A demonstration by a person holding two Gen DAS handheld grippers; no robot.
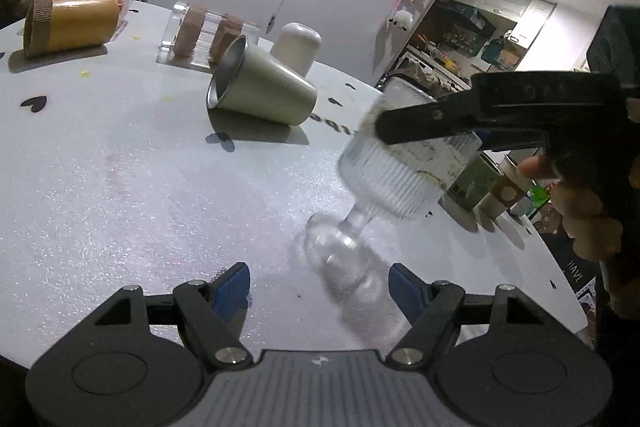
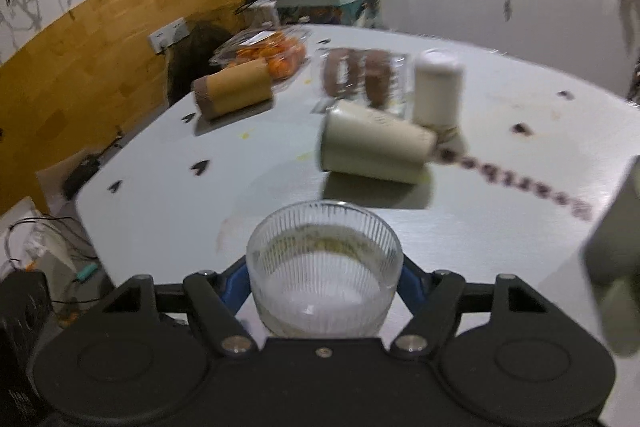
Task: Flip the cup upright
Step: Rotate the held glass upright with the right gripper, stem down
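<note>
A clear ribbed stemmed glass cup (image 1: 394, 171) is tilted, bowl up and to the right, its foot (image 1: 334, 237) near the white table (image 1: 120, 187). My right gripper (image 1: 384, 131) is shut on its bowl; in the right wrist view the bowl (image 2: 324, 267) sits between the blue pads (image 2: 236, 283) of my right gripper (image 2: 324, 283), mouth facing forward. My left gripper (image 1: 320, 287) is open and empty, just in front of the glass's foot.
A beige metal cup (image 1: 260, 87) lies on its side mid-table, also in the right wrist view (image 2: 372, 143). Behind it stand a white inverted cup (image 1: 296, 47), a clear glass with brown bands (image 1: 208, 35), and a lying yellow cup (image 1: 68, 23). Paper cups (image 1: 492, 187) stand at right.
</note>
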